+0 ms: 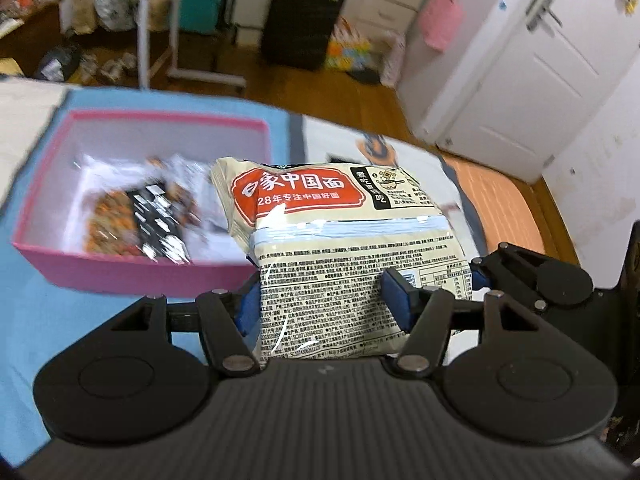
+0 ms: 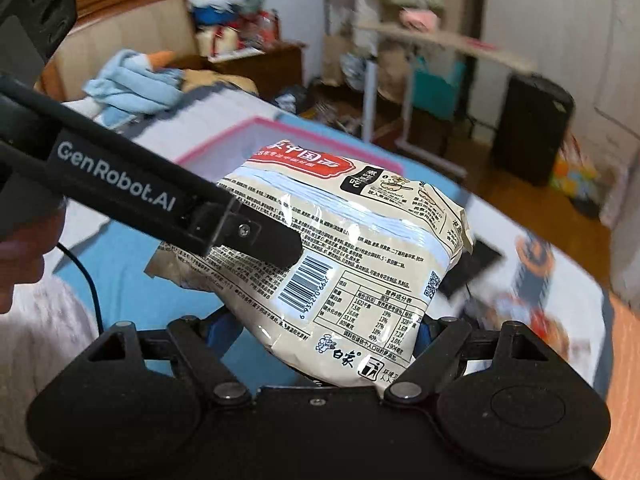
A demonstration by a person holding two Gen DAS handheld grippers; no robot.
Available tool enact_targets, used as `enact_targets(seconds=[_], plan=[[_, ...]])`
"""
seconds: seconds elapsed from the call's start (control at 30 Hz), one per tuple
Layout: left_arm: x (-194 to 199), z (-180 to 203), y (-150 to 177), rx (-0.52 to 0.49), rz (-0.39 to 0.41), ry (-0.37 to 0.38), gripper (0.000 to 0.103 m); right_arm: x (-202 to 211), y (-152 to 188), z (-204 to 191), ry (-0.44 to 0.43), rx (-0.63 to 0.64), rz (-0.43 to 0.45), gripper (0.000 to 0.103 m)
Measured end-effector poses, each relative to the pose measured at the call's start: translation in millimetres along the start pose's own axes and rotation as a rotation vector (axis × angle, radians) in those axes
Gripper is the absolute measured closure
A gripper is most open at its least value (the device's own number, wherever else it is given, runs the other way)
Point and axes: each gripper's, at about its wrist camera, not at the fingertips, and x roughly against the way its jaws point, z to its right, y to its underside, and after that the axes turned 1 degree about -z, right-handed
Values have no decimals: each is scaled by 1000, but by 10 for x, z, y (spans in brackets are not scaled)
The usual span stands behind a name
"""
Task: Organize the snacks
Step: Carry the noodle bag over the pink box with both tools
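A cream instant-noodle pack (image 1: 324, 256) with a red label is held in the air above the bed, just right of a pink box (image 1: 132, 268). My left gripper (image 1: 320, 300) is shut on the pack's near end, blue pads pressed into both sides. My right gripper (image 2: 320, 336) is shut on the same pack (image 2: 360, 264) at its other edge. The left gripper's black arm (image 2: 132, 196) crosses the right wrist view and touches the pack. The pink box holds several snack packets (image 1: 136, 216); its rim (image 2: 256, 124) shows behind the pack.
The box sits on a blue sheet (image 1: 60, 320) on the bed. A printed white sheet (image 2: 532, 280) lies to the right. Crumpled blue cloth (image 2: 132, 84) lies at the bed's far side. A white rolling table (image 1: 160, 40), black speaker (image 1: 300, 20) and white door (image 1: 540, 60) stand beyond.
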Motion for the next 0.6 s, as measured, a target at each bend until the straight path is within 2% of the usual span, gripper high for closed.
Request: enact_targets(seconds=[0.2, 0.33, 0.43, 0.53, 0.6], plan=[[103, -485, -406, 16, 49, -74, 41, -368, -578, -107, -88, 67, 53, 18], [-81, -771, -579, 28, 40, -132, 39, -755, -783, -124, -148, 82, 49, 18], [-336, -973, -661, 43, 10, -160, 39, -1060, -843, -108, -169, 67, 22, 18], [-524, -1121, -703, 37, -4, -176, 39, -1337, -903, -42, -211, -30, -37, 18], [-623, -1209, -725, 41, -21, -172, 40, -1446, -909, -59, -201, -50, -59, 18]])
